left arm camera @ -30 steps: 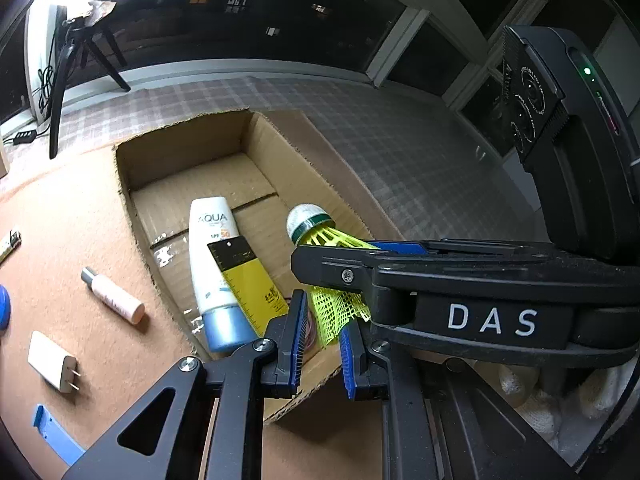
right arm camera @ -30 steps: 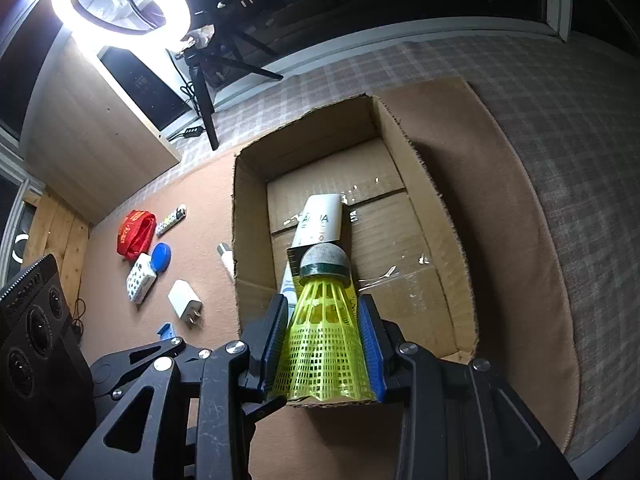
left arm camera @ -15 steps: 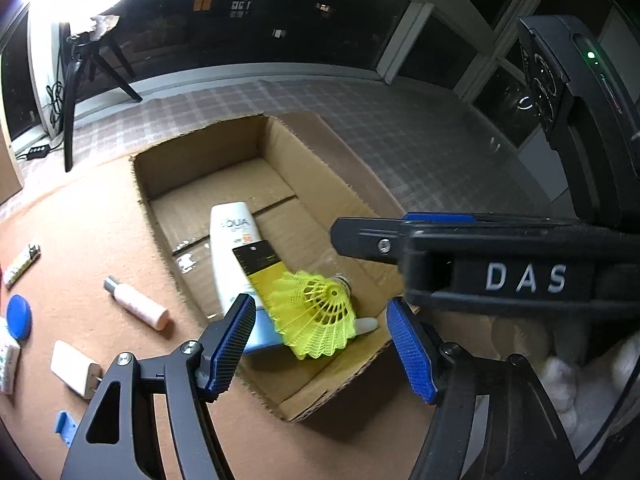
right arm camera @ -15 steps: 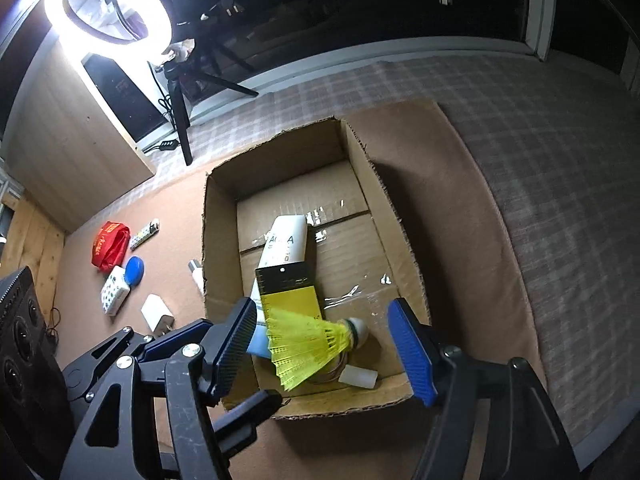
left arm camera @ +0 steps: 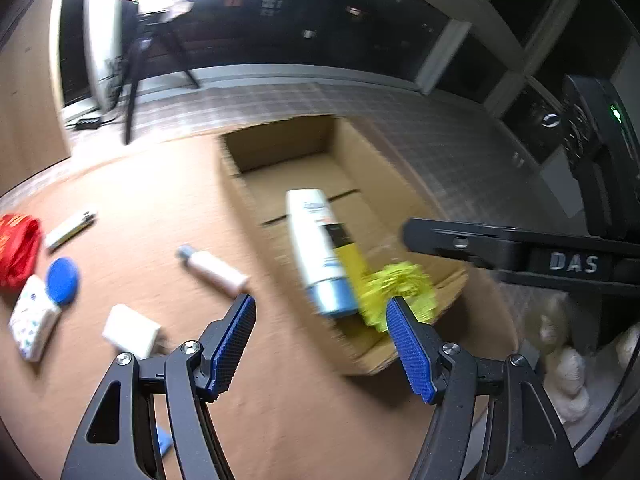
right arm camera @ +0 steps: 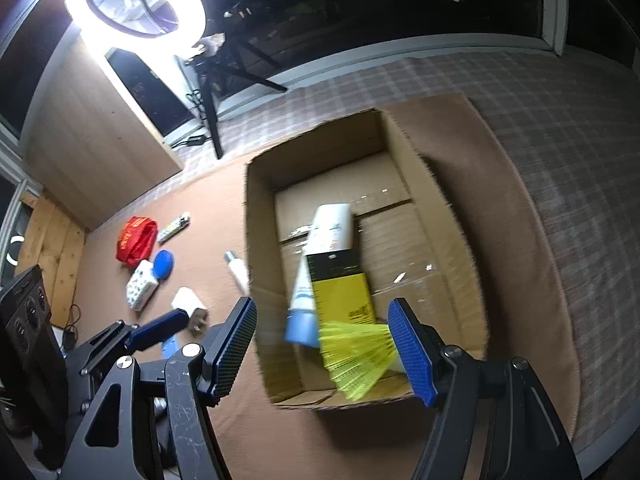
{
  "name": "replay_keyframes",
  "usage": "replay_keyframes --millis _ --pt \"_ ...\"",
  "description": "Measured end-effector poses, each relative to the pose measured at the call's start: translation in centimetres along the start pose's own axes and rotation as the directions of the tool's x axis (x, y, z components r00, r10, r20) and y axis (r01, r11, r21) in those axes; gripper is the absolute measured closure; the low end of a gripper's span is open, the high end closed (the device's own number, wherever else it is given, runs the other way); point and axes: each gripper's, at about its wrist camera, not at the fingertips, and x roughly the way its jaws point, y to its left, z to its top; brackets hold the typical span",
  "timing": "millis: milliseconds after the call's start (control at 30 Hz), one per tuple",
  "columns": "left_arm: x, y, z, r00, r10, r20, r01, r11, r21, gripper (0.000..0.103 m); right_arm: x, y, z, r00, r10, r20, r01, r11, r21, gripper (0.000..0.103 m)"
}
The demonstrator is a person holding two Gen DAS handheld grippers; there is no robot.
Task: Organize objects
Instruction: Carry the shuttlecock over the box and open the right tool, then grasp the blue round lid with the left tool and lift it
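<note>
Now both tongs, left (left arm camera: 320,344) and right (right arm camera: 322,346), tilted downward, released, above the shuttlecock (right arm camera: 356,354) in the cardboard box (right arm camera: 256,216).

left wrist view smeared by motion: print on white sunscreen tube with blue cap (left arm camera: 316,248) unreadable. yellow plastic shuttlecock (left arm camera: 400,292) blurred there; in right wrist view its cork end hidden behind right gripper's blue pad (right arm camera: 410,346). small blue flat piece (left arm camera: 164,440) mostly hidden behind left gripper's frame. red bag (left arm camera: 16,248) cut by left edge.
</note>
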Motion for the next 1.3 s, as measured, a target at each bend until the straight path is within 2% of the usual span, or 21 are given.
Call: replay_keyframes --millis 300,567,800,1067,1300 --pt "-4.4 8.3 -3.7 0.996 0.085 0.011 -0.084 0.989 -0.119 0.032 1.0 3.9 -1.6 0.997 0.077 -0.029 -0.077 0.997 -0.030 0.038" --pt "-7.1 16.5 -7.9 0.985 0.170 -0.017 -0.169 0.951 -0.258 0.032 2.7 7.4 -3.5 0.990 0.121 -0.079 -0.125 0.991 -0.055 0.038" --pt "-9.4 20.9 -9.8 0.978 0.210 -0.018 -0.205 0.928 -0.310 0.032 3.7 10.2 -4.4 0.986 0.133 -0.100 -0.140 0.987 -0.072 0.038" --pt "-10.4 23.0 -9.6 0.978 0.208 0.000 -0.195 0.920 -0.340 0.032 4.6 12.4 -4.7 0.984 0.145 -0.106 -0.153 0.986 -0.070 0.038" --pt "-8.9 22.8 -6.2 0.980 0.196 0.017 -0.182 0.937 -0.297 0.032 5.3 13.8 -5.6 0.981 0.149 -0.125 -0.161 0.983 -0.089 0.038"
